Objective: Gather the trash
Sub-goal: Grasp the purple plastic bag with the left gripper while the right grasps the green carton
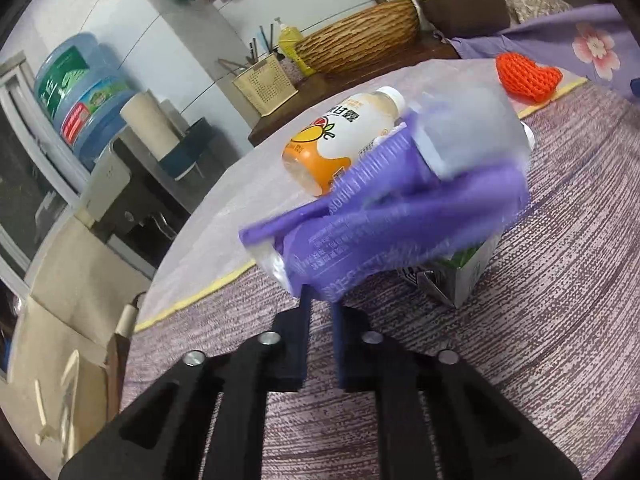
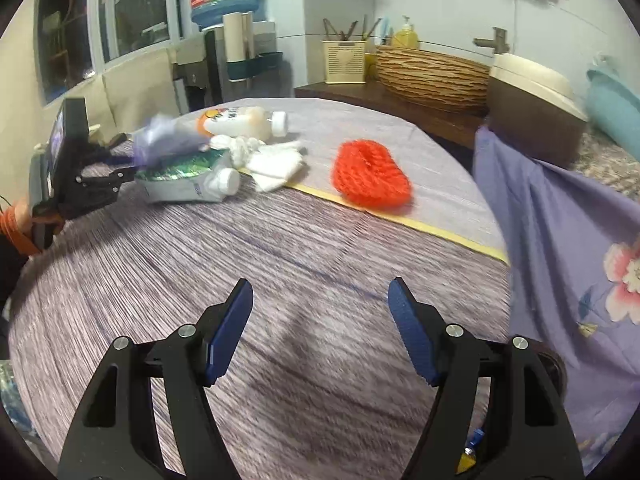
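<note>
Purple wrapper (image 1: 384, 216) pinched in left claw (image 1: 320, 300); white tissues (image 2: 276, 160) only in right view, right claw (image 2: 320, 300) agape, empty.

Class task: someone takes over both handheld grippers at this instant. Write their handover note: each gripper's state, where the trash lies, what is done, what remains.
Left gripper: shut on the purple wrapper, pinched at its near edge above the carton.
Right gripper: open, empty, over bare tablecloth.
Trash on the table: milk carton lying under the wrapper, orange-label bottle behind it, crumpled tissues beside them. Red knitted heart sits apart to the right.
Done: wrapper gripped.
Left: carry the wrapper off, then collect carton, bottle, tissues. No bin in view.
</note>
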`<state>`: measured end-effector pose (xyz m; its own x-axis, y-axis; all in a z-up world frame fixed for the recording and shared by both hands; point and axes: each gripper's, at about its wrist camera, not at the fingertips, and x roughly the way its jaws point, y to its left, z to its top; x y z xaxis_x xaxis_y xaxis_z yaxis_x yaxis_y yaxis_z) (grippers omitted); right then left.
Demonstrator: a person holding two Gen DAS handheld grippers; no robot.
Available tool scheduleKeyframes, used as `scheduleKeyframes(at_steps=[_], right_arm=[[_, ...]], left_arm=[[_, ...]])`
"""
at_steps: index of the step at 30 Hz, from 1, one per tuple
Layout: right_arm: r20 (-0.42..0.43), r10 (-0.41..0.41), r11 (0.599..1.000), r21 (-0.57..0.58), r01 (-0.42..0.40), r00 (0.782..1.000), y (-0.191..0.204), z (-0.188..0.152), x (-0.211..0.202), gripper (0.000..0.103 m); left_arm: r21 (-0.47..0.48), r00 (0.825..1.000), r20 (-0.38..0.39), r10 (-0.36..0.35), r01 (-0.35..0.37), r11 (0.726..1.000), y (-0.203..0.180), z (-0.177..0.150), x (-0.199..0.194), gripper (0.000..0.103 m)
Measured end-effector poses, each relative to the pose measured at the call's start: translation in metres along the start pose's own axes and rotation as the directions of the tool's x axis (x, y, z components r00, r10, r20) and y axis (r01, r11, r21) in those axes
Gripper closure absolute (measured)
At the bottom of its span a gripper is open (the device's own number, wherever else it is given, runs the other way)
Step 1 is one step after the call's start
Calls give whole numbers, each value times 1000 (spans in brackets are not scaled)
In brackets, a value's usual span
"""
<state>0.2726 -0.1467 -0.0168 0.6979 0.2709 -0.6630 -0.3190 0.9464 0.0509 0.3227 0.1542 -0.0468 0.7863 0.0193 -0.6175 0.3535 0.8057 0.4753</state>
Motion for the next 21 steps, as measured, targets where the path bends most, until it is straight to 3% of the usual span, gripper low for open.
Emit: scheduleKeyframes(at_steps=[4,11,14,17,21], right_arm=[[1,99,991,-93,-98,995,22,22,16,33],[-38,169,934,-312,-172,985,72,54,50,33],[-62,186,886,-420,-194,981,94,66,65,32],[-75,194,826,-526,-204,978,115,79,78,24],[-93,191,740,-640,-206,977,140,93,95,24]], left_arm=[[-87,999,12,-30,31,996,8,-5,-11,98],[-249,998,31,-50,57,967,24,-19,-36,99],[-294,997,56,-46,61,954,30,-26,-51,99],[-325,997,70,-38,59,944,33,-34,-65,99],[-349,997,66,-34,55,935,32,-45,-76,99]])
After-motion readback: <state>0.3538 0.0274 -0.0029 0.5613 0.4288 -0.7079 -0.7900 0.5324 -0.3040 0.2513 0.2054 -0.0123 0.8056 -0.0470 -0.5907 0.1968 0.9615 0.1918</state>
